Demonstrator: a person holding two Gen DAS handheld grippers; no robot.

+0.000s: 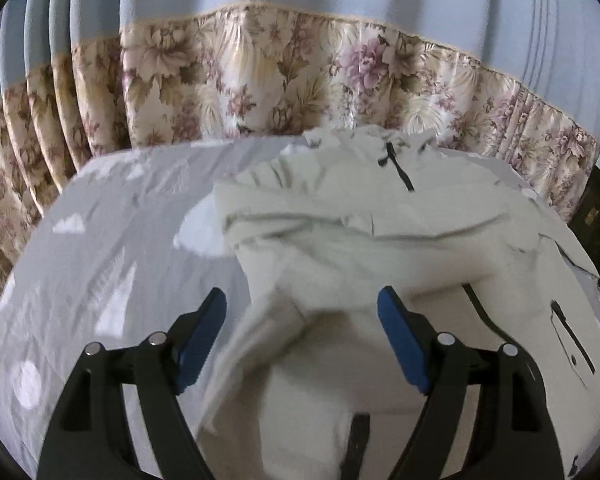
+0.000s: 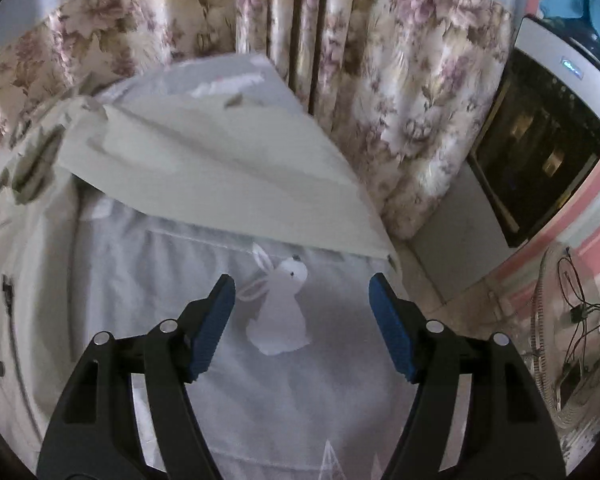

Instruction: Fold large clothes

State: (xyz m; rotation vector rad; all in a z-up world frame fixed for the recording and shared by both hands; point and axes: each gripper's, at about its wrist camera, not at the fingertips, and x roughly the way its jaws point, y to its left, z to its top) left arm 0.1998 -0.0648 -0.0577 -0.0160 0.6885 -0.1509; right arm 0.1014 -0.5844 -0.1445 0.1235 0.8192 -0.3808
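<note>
A cream-white jacket (image 1: 340, 240) with black zips lies spread on a grey patterned bedsheet (image 1: 120, 248). Its left sleeve lies folded across the body. My left gripper (image 1: 302, 312) stands open just above the folded sleeve, with cloth showing between the blue pads but not clamped. In the right wrist view the jacket (image 2: 32, 280) fills the left side, and its right sleeve (image 2: 220, 176) stretches out flat toward the bed's far right corner. My right gripper (image 2: 302, 300) is open over the bare sheet, above a printed white rabbit (image 2: 280, 312), holding nothing.
Floral curtains (image 1: 260, 80) hang right behind the bed. To the right of the bed stand a dark appliance with a white frame (image 2: 548, 144), a coiled hose and loose wires (image 2: 572, 320) on the floor. The bed's right edge (image 2: 392, 256) falls off near the sleeve cuff.
</note>
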